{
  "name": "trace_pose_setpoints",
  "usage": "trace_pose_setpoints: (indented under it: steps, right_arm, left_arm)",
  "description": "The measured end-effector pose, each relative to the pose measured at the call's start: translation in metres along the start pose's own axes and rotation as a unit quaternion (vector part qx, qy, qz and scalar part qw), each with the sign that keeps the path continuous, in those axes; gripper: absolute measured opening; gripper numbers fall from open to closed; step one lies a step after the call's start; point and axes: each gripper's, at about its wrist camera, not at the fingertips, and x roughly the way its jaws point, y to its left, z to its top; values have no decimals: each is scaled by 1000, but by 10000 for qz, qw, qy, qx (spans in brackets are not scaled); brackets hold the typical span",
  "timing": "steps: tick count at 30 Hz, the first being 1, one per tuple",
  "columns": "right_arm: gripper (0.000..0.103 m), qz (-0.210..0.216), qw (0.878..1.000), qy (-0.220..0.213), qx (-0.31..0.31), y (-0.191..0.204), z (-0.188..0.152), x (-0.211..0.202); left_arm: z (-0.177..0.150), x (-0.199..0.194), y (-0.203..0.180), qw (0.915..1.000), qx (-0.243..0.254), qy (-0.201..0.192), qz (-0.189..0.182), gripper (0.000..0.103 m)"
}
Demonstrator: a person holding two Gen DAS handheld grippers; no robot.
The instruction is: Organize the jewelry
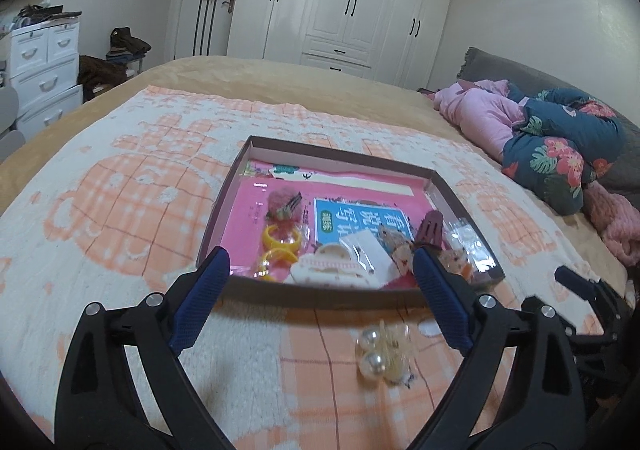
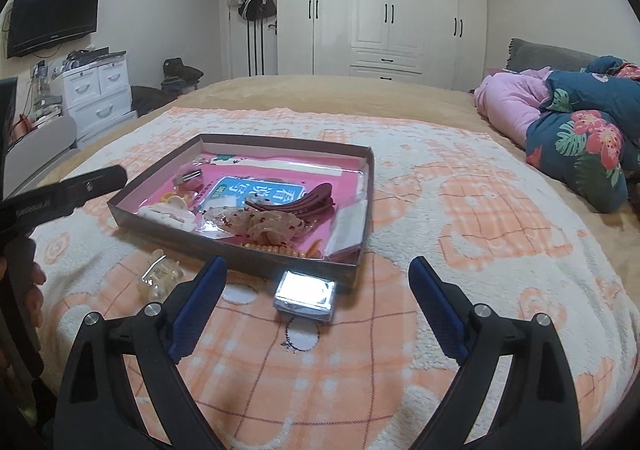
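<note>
A shallow brown box (image 1: 320, 296) (image 2: 240, 264) with a pink lining lies on the bed and holds several hair clips, yellow rings (image 1: 280, 240), a white claw clip (image 1: 328, 270) and a dark red clip (image 2: 312, 198). A clear pearl hair clip (image 1: 380, 350) lies on the blanket in front of the box, between the fingers of my open left gripper (image 1: 320, 262); it also shows in the right wrist view (image 2: 160, 278). A small shiny square case (image 2: 305, 292) lies just ahead of my open, empty right gripper (image 2: 316, 270).
The box rests on a white and orange blanket (image 2: 460, 230) over a tan bedspread. A pink garment (image 2: 512, 106) and a floral quilt (image 2: 580, 146) are piled at the right. White drawers (image 2: 100, 90) stand beside the bed at the left.
</note>
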Motion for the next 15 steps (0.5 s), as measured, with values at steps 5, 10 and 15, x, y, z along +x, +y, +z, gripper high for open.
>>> trace_pose_setpoints:
  steps: [5,10,15]
  right_arm:
    - [90,-5,10000,-1,6,-3,-2,-5]
    - [90,-50,10000,27,36,-7,-7,-6]
    - [90,-64,9999,132,39,-12,-10,-1]
  left_arm:
    - [-13,-7,-7,9998,156,132,-71,84]
    - [-24,-8,-15,9987,308,374,-125,84]
    - [-37,0,-20,9959,416,756,-270,84]
